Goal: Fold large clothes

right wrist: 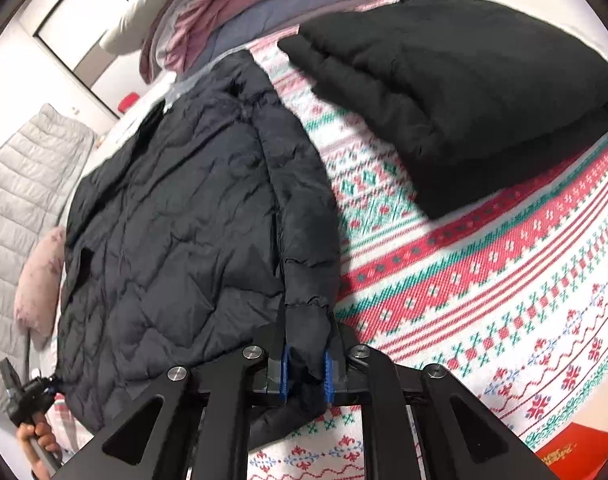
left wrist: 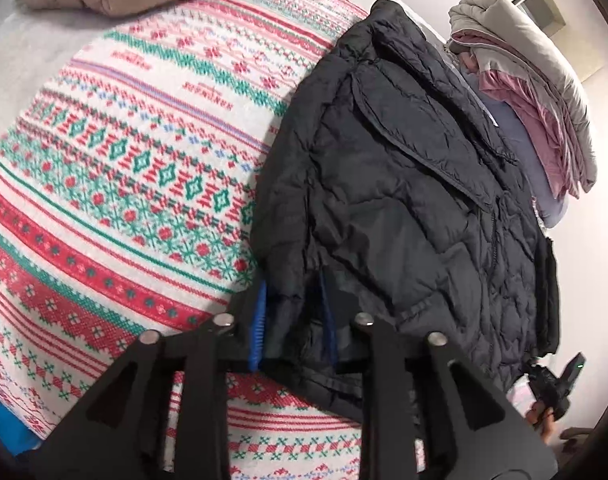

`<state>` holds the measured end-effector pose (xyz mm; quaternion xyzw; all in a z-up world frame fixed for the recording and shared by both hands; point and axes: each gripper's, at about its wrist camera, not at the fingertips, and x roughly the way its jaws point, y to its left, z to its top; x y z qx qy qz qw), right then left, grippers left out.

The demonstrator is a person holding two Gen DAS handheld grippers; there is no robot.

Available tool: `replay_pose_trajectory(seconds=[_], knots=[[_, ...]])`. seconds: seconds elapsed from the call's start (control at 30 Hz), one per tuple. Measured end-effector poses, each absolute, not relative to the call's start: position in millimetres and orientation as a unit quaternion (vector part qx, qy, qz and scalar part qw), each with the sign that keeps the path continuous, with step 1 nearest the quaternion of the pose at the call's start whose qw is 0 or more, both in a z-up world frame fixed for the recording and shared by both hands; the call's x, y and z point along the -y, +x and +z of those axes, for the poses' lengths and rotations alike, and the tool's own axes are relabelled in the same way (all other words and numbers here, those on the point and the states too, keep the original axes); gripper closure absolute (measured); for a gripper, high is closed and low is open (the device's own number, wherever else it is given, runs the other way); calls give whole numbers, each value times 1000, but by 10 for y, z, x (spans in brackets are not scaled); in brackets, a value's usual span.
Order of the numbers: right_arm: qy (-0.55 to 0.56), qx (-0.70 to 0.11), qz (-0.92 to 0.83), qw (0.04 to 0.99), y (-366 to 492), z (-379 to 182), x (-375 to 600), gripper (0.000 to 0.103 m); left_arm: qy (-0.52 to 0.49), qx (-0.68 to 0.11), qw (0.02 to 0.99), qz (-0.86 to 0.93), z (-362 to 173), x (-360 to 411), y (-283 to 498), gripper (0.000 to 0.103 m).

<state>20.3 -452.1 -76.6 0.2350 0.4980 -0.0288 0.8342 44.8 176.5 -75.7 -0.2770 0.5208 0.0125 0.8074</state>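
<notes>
A dark quilted jacket [right wrist: 176, 216] is spread flat on a red, green and white patterned blanket [right wrist: 483, 300], its hem nearest both cameras. The cuff of one sleeve [right wrist: 307, 332] is clamped between the blue pads [right wrist: 328, 376] of the right gripper [right wrist: 307, 374], whose jaws are narrowed onto it. A hem corner of the jacket is pinched in the narrowed left gripper [left wrist: 292, 332], fabric filling the gap between its pads. A folded black garment [right wrist: 463, 92] is laid further back on the blanket, and a pile of pink and grey clothes [left wrist: 543, 92] is stacked beyond the collar
</notes>
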Motion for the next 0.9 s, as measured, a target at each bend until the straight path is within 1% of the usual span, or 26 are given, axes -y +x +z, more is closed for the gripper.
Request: replay_pose_trajectory(seconds=[0.03,0.07,0.1,0.13,0.17,0.33,0.47,0.73,0.87,0.9], knots=[[237,-500,-27,833,201,-773,4519,87,-280,-522,806,11,-762,-1778,450,73],[244,-501,-22,830,199,-786,4525,81,-279,-523,805,12,-771,-1771,441,69],[258,-504,-14,824,196,-812,4536,72,-278,-525,804,12,-779,-1767,436,66],[269,-506,-10,819,208,-839,4545,67,-278,-527,803,12,-783,-1744,438,62],[280,-511,-7,813,214,-874,4555,63,-278,-527,803,11,-794,-1737,434,61],[274,-512,-16,814,236,-887,4506,63,-270,-521,810,15,-786,-1684,406,61],[284,-508,-22,813,241,-897,4520,63,-256,-518,816,17,-770,-1655,396,64],[299,-504,-23,810,221,-906,4604,63,-295,-519,802,6,-804,-1815,373,64],[306,-500,-24,810,217,-912,4597,63,-286,-518,806,6,-803,-1778,371,64],[306,-499,-22,811,219,-914,4587,64,-277,-516,810,7,-794,-1751,376,65]])
